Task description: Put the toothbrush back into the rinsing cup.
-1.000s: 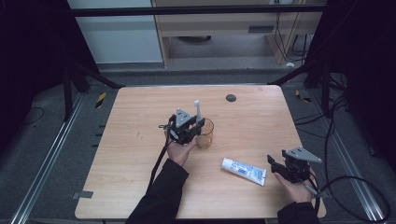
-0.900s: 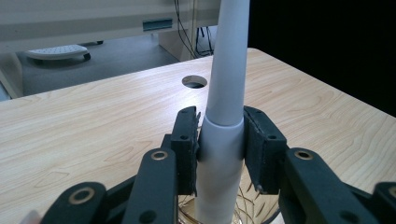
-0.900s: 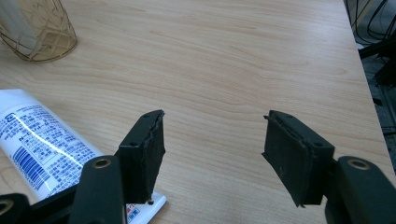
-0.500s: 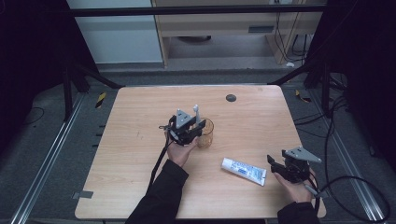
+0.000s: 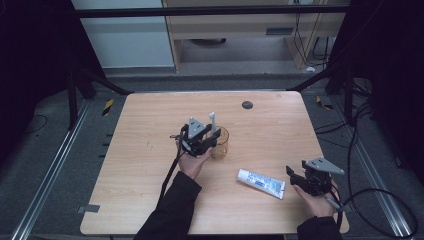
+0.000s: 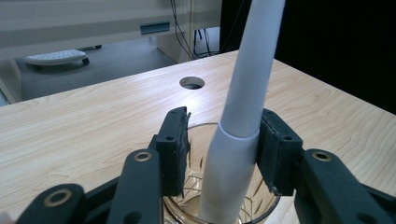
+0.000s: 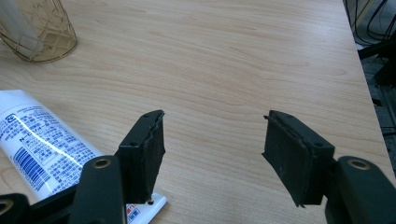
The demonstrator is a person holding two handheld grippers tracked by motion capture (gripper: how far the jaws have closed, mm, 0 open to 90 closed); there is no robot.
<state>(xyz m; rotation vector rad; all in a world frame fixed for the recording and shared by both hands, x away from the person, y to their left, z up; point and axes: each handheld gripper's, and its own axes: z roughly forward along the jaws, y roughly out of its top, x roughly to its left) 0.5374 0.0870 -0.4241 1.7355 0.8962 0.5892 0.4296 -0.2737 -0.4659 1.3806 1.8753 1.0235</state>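
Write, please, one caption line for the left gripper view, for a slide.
Left gripper fingers open around a white toothbrush handle standing in an amber glass cup on a wooden table.

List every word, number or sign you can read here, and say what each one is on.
Toothpaste tube: blue print and a barcode, too small and blurred to read.
Toothpaste tube in the high view: blue markings, unreadable.
Amber glass cup, white toothbrush handle, table: no text.

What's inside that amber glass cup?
A white stick-like handle stands tilted in the amber glass cup, rising between the open left tongs, one jaw touching it. Its lower end is hidden by the tongs, so I cannot tell what it is.
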